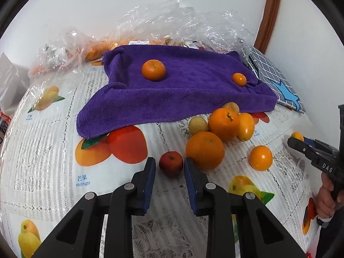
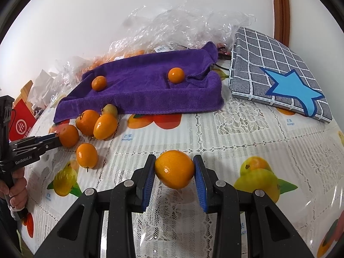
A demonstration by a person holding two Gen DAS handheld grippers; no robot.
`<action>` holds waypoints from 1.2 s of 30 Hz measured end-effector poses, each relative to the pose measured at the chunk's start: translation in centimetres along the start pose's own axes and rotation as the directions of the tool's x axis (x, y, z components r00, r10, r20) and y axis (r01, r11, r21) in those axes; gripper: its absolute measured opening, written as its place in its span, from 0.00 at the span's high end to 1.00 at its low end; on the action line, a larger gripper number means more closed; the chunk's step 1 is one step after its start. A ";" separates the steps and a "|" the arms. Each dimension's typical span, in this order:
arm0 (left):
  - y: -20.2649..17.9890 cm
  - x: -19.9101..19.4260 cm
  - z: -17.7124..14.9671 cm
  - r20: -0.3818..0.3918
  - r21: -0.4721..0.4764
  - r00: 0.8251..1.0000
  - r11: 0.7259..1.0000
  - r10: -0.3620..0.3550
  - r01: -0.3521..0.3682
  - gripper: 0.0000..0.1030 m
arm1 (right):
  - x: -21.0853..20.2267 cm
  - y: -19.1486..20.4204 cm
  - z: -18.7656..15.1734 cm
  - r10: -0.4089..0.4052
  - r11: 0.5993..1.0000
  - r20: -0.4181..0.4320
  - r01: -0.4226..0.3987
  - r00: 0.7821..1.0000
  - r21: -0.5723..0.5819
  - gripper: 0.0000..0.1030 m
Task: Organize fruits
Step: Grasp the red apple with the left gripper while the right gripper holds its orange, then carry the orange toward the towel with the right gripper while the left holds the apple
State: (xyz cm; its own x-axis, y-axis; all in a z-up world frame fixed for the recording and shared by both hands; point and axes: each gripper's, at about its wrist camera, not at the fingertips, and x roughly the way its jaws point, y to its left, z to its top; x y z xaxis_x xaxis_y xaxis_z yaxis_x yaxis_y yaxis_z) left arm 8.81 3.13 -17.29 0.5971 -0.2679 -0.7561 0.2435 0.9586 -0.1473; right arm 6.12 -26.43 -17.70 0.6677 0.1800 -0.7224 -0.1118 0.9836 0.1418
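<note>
My left gripper (image 1: 169, 165) is shut on a small red fruit (image 1: 171, 161) that rests on the tablecloth, its blue pads against both sides. Just to its right lies a pile of fruit: a big orange (image 1: 205, 150), a stemmed orange (image 1: 223, 123), an oval yellow-orange fruit (image 1: 246, 126) and a lone mandarin (image 1: 260, 158). My right gripper (image 2: 174, 167) is shut on an orange fruit (image 2: 174, 172), held just above the cloth. Behind lies a purple towel (image 2: 150, 92) with two small oranges (image 2: 99, 83) (image 2: 176, 75) on it.
Crumpled clear plastic bags (image 2: 182, 28) with more fruit sit behind the towel against the wall. A grey checked cushion with a blue star (image 2: 275, 71) lies at the back right. A red box (image 2: 21, 122) stands at the far left. The tablecloth (image 2: 236, 133) bears printed fruit pictures.
</note>
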 end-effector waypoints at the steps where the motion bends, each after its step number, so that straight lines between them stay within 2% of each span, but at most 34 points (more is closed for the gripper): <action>1: 0.1 0.0 0.0 0.001 -0.005 1.000 1.000 -0.009 0.009 0.76 | 0.0 0.0 0.0 0.000 1.000 -0.001 0.000 1.000 0.002 0.66; 6: 0.7 -0.4 0.0 0.021 -0.033 0.998 0.997 -0.064 0.065 0.78 | 0.1 0.0 0.0 -0.001 1.000 -0.004 0.001 1.000 0.002 0.66; 12: 2.1 -1.3 -0.1 0.088 -0.102 0.987 0.985 -0.133 0.141 0.78 | 0.1 0.2 0.0 -0.015 1.000 -0.002 0.015 1.000 -0.010 0.66; 20: 2.9 -2.2 0.1 0.142 -0.139 0.980 0.977 -0.141 0.160 0.78 | -0.1 0.3 0.0 -0.036 0.999 0.001 0.036 0.999 -0.004 0.66; 27: 3.1 -3.1 0.3 0.169 -0.148 0.979 0.979 -0.115 0.140 0.78 | -0.8 0.9 0.5 -0.027 1.000 0.014 0.027 1.000 -0.006 0.66; 36: 2.8 -5.5 3.0 0.222 -0.129 0.972 0.985 -0.082 0.112 0.78 | -2.5 2.0 3.1 -0.001 1.000 0.080 0.002 0.997 -0.015 0.66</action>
State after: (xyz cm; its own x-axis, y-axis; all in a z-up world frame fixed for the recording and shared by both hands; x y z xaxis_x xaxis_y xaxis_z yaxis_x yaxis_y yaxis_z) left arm 8.55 6.99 -11.65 0.7299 -0.3598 -0.5813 0.2082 0.9269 -0.3123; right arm 6.46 -24.96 -13.49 0.7245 0.1771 -0.6661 -0.1210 0.9841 0.1301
